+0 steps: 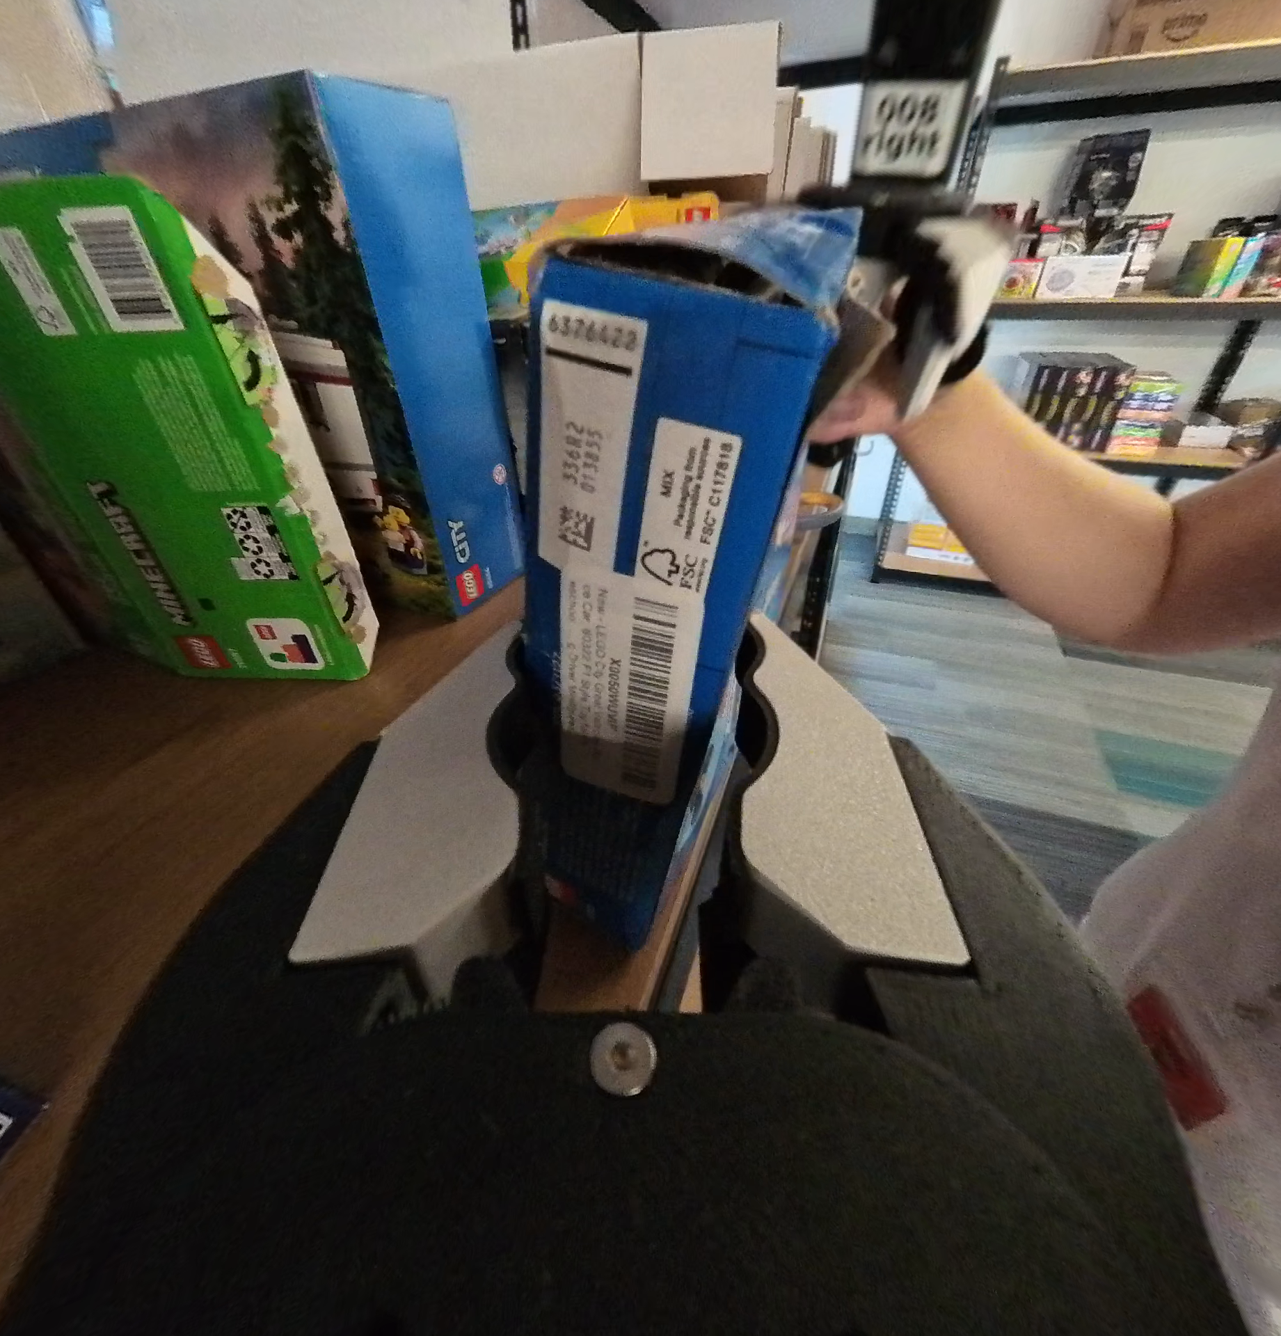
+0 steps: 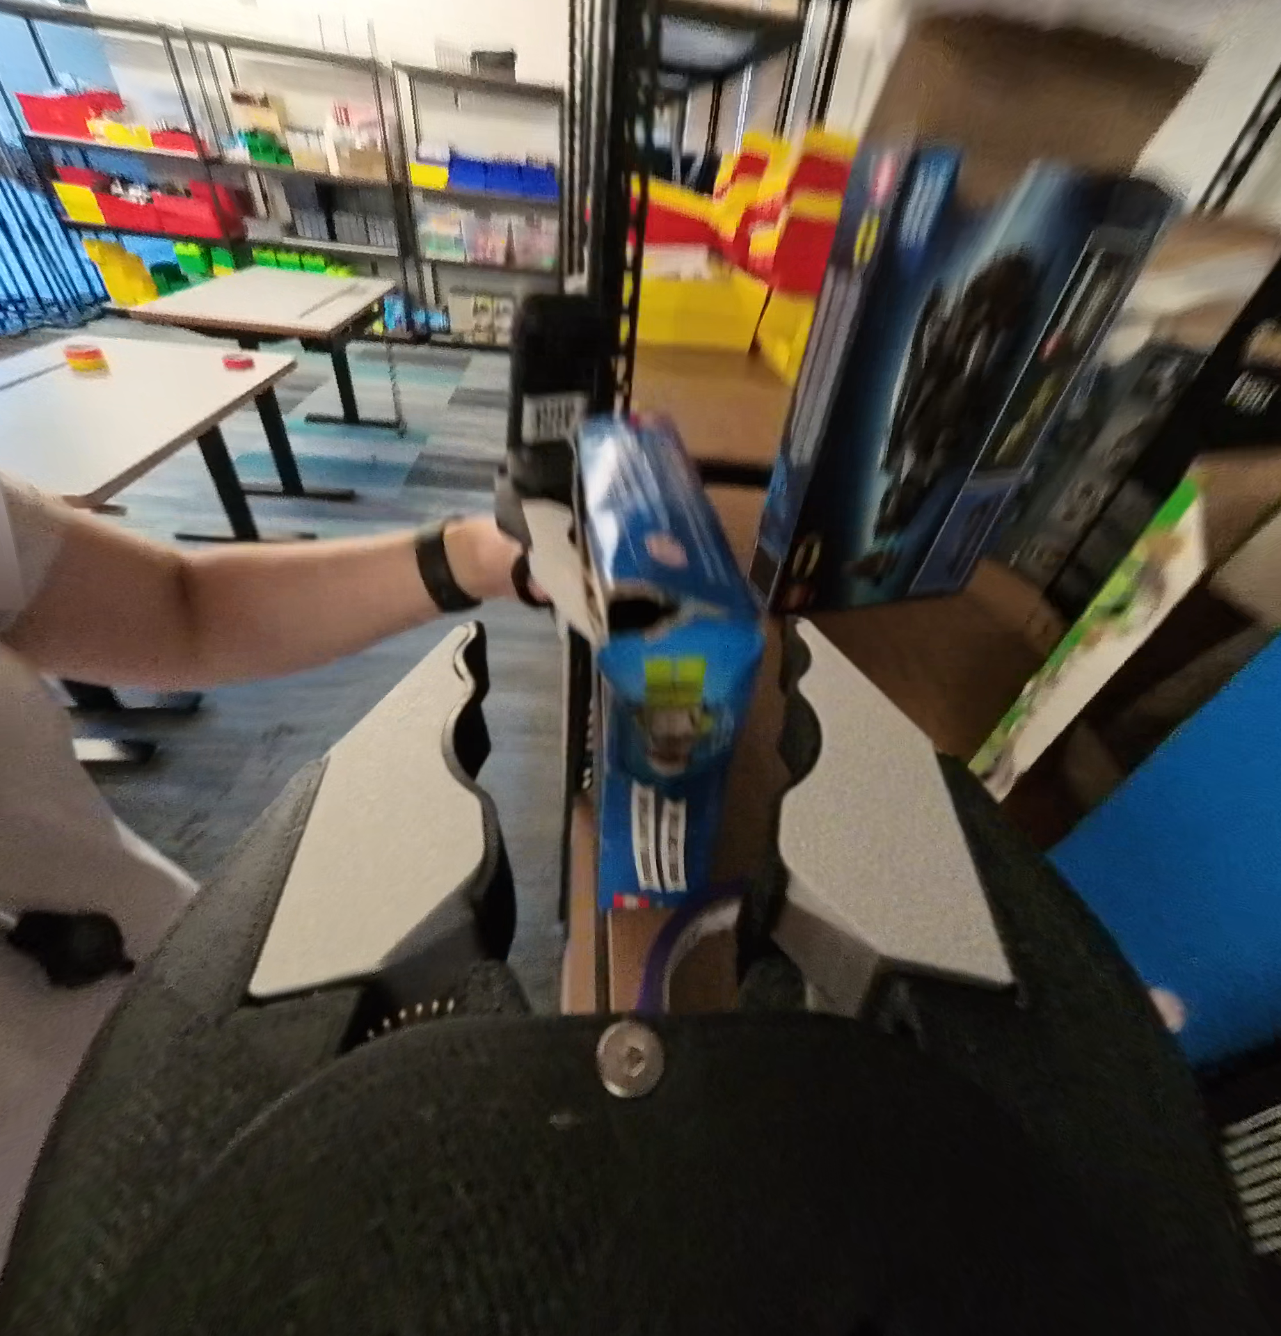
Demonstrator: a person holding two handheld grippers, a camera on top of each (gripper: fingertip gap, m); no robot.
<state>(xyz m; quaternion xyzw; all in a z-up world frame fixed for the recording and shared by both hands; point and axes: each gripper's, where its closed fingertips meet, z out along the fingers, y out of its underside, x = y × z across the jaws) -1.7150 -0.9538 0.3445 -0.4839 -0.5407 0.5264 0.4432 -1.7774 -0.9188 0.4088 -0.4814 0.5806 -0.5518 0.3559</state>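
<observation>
Wooden shelf [image 1: 153, 781]: you are clamping the small blue box [image 1: 644, 549] in your left gripper [image 1: 626, 694].
Right gripper [image 2: 634, 730], jaws gaping around it at 12 o'clock, is gripping nothing; one-sided hold, so the torn flap [image 1: 789, 231] may rip or the box twist free.

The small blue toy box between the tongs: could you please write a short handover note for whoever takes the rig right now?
Left tongs: shut on the lower end of the small blue toy box, holding it upright at the edge of the wooden shelf. Whether it rests on the shelf cannot be told.
Right tongs: open, straddling the box's other end, with gaps on both sides.
Box: its end flap is lifted, so that end is open.
Nearby: a green toy box and a tall blue toy box stand on the shelf to the left.
</observation>
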